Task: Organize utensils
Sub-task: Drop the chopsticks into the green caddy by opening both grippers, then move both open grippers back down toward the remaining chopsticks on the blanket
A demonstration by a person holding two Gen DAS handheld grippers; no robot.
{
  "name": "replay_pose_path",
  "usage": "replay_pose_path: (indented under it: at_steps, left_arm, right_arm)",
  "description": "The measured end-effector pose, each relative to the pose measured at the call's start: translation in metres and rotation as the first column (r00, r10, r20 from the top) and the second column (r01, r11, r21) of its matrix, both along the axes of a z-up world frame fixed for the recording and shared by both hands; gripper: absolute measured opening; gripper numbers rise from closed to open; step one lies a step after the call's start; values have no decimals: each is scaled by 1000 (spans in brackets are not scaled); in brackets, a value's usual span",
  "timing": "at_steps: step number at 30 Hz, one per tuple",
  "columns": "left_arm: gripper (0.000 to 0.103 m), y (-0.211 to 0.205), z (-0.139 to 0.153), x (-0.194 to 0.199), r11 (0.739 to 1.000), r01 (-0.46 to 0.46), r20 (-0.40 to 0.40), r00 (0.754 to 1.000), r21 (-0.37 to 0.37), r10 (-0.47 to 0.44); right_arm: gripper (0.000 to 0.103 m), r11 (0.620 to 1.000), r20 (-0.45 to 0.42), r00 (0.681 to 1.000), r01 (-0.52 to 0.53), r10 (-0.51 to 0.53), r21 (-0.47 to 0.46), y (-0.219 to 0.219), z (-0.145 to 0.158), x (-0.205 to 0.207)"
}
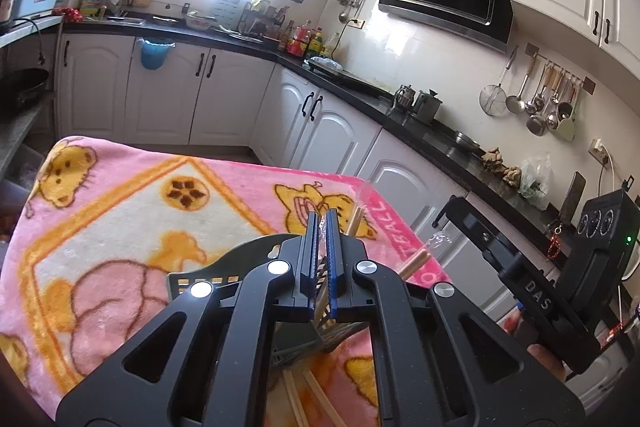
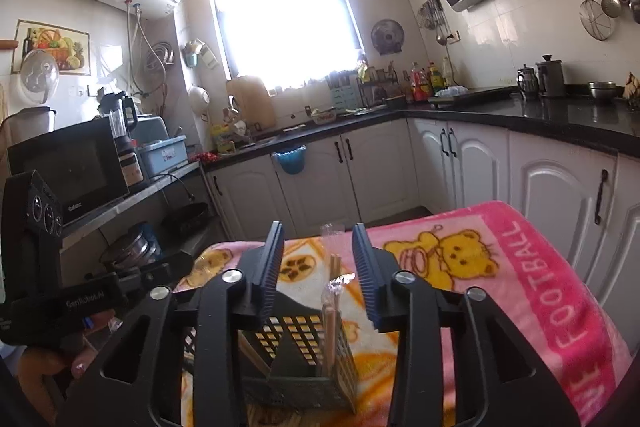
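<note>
- The right claw point(image 2: 316, 267) stands wide, with nothing between its ribbed fingers; it hangs just above and behind the black utensil holder point(image 2: 304, 351).
- The left claw point(image 1: 323, 255) is narrow, its blue pads nearly together. A thin sliver shows in the gap, but I cannot tell whether it is gripped or only seen through it.
- The holder sits on the surface, on a pink bear-print blanket point(image 2: 520, 267), directly below both claws.
- Done, as I judge it: at least one pair of wooden chopsticks in a clear wrapper point(image 2: 333, 307) already stands in the holder's right compartment, and another stick leans in the left one.
- Left to do: loose chopsticks point(image 1: 298, 401) lie on the blanket beneath the left claw, and two more stick ends point(image 1: 414, 263) poke out to its right; whether those are in the holder is unclear. The task looks partway through.
- The wrapped pair has its long axis near upright, leaning slightly, wrapper end pointing up. The loose ones lie flat, running away from the left wrist camera.
</note>
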State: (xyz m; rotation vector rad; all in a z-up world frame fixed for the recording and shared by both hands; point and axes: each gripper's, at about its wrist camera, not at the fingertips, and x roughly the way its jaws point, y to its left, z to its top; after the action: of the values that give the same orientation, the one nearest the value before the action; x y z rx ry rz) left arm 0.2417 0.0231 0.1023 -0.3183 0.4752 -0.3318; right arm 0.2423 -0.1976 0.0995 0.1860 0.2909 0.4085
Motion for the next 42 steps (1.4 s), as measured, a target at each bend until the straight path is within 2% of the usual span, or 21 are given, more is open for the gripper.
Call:
replay_pose_path:
  at_steps: [2, 3, 5, 7, 12, 16, 18, 23, 28, 42]
  left_arm:
    - [5, 0, 0, -2, 1000, -3, -2, 1000, 8, 3]
    - [13, 0, -1, -2, 1000, -5, -5, 1000, 9, 5]
    - [23, 0, -2, -4, 1000, -8, -8, 1000, 7, 8]
    - [27, 1, -3, -6, 1000, -10, -9, 1000, 6, 10]
    - [47, 2, -3, -13, 1000, -19, -9, 1000, 2, 19]
    - [58, 4, 0, -20, 1000, -21, 3, 1000, 0, 21]
    - [70, 5, 2, -24, 1000, -22, 10, 1000, -5, 22]
    - [83, 10, 9, -39, 999, -25, 42, 999, -19, 26]
    - [92, 16, 14, -53, 999, -25, 65, 998, -32, 27]
    - [92, 22, 6, -82, 999, -23, 63, 998, -34, 25]
  right_arm:
    - [40, 1000, -16, 1000, 0, 0, -8, -2, -2, -4]
    - [42, 1000, -21, 1000, 2, -2, -14, -2, -2, -6]
    - [45, 1000, -26, 1000, 0, -1, -29, -2, -3, -10]
    - [48, 999, -30, 1000, 8, -9, -46, -2, -4, -15]
    - [57, 998, -42, 999, 12, -15, -65, -4, -6, -25]
    - [61, 997, -57, 998, 9, -13, -74, -7, -7, -31]
    - [62, 997, -61, 998, 9, -14, -76, -9, -8, -33]
    - [63, 997, -74, 997, 11, -17, -74, -14, -8, -41]
    - [65, 997, -76, 997, 9, -15, -78, -17, -6, -49]
    - [67, 995, -94, 996, -4, -5, -95, -18, -9, -69]
